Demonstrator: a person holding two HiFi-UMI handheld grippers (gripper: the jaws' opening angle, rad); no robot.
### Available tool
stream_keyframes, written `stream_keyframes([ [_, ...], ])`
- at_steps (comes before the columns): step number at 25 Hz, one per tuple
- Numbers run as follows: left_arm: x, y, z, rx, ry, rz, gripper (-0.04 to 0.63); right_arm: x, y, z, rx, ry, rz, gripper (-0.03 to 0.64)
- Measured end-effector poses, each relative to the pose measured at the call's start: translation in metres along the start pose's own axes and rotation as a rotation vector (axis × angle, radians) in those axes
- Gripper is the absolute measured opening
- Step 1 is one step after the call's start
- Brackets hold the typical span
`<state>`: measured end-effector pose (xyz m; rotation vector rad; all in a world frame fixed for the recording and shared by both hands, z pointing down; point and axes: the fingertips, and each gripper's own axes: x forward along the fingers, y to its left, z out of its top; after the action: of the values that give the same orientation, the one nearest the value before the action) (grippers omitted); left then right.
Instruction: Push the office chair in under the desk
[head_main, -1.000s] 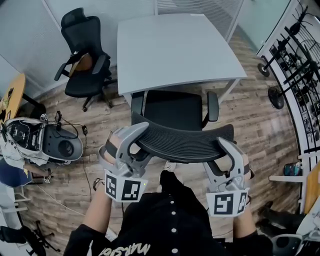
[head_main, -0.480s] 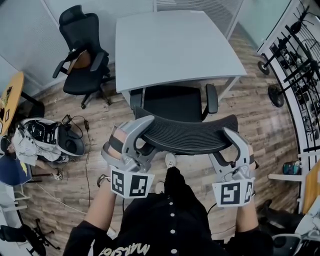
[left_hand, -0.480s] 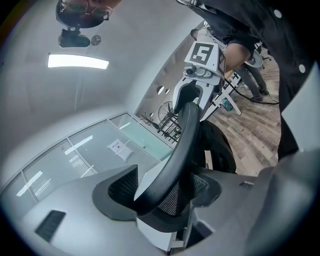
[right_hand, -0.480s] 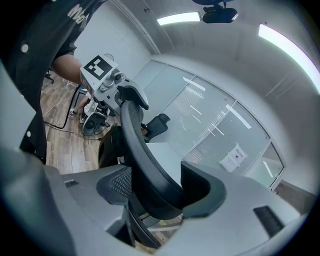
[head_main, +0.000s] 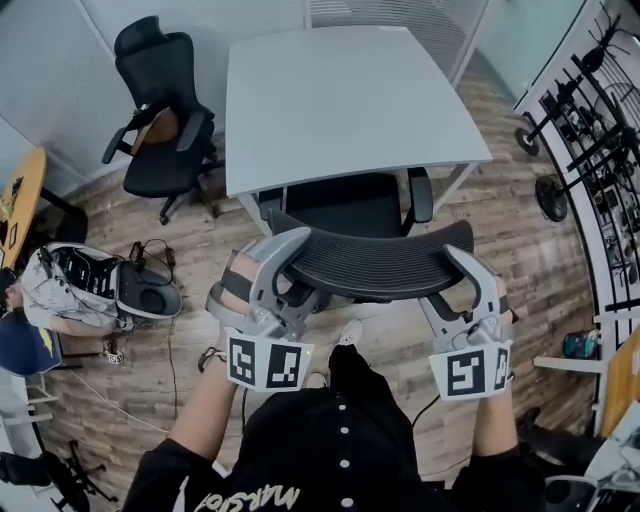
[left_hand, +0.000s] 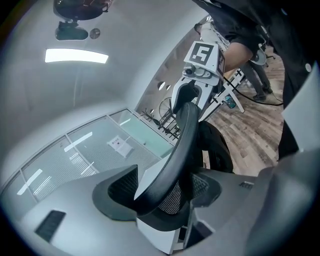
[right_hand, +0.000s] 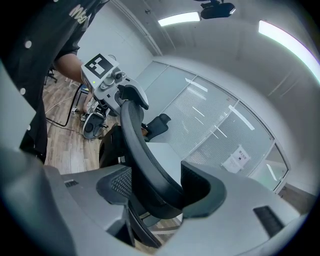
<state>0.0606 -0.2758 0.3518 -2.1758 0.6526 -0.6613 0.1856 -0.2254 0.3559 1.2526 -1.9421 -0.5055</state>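
Note:
The black mesh office chair stands in front of the white desk (head_main: 340, 100), its seat (head_main: 345, 205) partly under the desk edge. Its curved backrest (head_main: 380, 265) runs across between my hands. My left gripper (head_main: 290, 262) is shut on the left end of the backrest rim, and my right gripper (head_main: 462, 272) is shut on the right end. In the left gripper view the rim (left_hand: 182, 150) sits between the jaws of the left gripper (left_hand: 165, 190), with the right gripper (left_hand: 192, 90) at its far end. The right gripper view shows the rim (right_hand: 137, 150) in the right gripper (right_hand: 155, 187).
A second black office chair (head_main: 165, 110) stands at the back left by the wall. A white device (head_main: 100, 290) and loose cables (head_main: 170, 330) lie on the wooden floor at the left. A black rack (head_main: 590, 120) lines the right side.
The chair has rolled toward the desk, so more of its seat is hidden under the desktop. Both grippers have moved forward with the backrest, still closed on it.

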Motion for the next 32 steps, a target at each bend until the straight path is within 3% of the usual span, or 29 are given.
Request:
stream_keyframes([
  [16, 0.065, 0.013, 0.002, -0.014, 0.061, 0.003, 0.265, 0.046, -0.053, -0.039, 0.003, -0.026, 0.048, 0.281],
  [32, 0.103, 0.035, -0.007, -0.024, 0.099, 0.051, 0.264, 0.088, -0.089, -0.049, -0.022, -0.072, 0.062, 0.281],
])
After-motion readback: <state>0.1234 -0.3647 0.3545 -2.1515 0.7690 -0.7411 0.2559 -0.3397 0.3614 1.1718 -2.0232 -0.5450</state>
